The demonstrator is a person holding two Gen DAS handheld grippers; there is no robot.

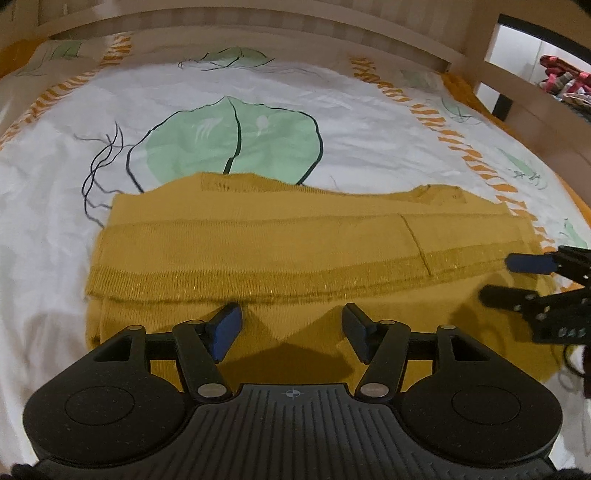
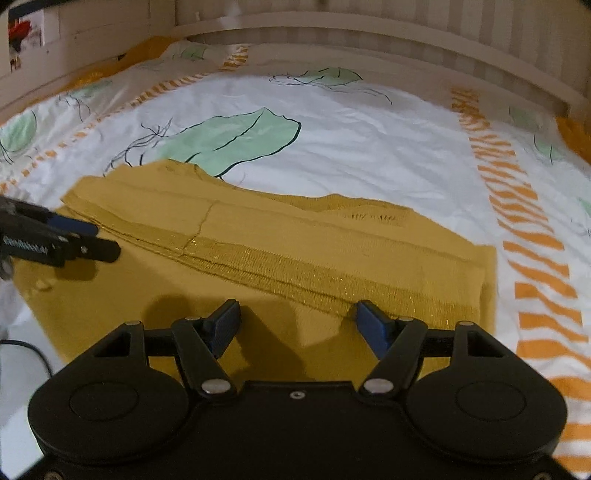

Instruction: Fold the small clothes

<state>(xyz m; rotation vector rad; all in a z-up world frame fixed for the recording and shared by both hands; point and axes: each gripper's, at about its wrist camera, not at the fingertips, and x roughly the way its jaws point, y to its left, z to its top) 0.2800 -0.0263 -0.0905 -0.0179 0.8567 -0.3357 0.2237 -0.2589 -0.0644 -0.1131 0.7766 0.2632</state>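
1. Left gripper (image 1: 291,325): jaws apart, nothing between them, poised over the near plain part of the mustard knit top (image 1: 280,243), just short of the ribbed hem band (image 1: 258,284).
2. Right gripper (image 2: 297,325): jaws apart, empty, hovering at the same hem band (image 2: 280,266) further along; contact with the fabric can't be told.
3. Top lying flat on the bedsheet (image 1: 55,229), already folded partway, hem edge doubled over the body.
4. Risk: pinching only the top layer, so the fold peels open on lift. Cause: stacked layers at the hem.
5. Risk: uneven lift skewing the fold. Cause: grippers at different points along the hem.
6. Risk: snagging the sheet underneath. Cause: soft, wrinkled bedding right below the knit.
7. Around: wooden bed rail (image 1: 332,33) beyond, well apart. Dark cable (image 2: 26,350) near the top's corner, possible snag. Otherwise nothing blocking.
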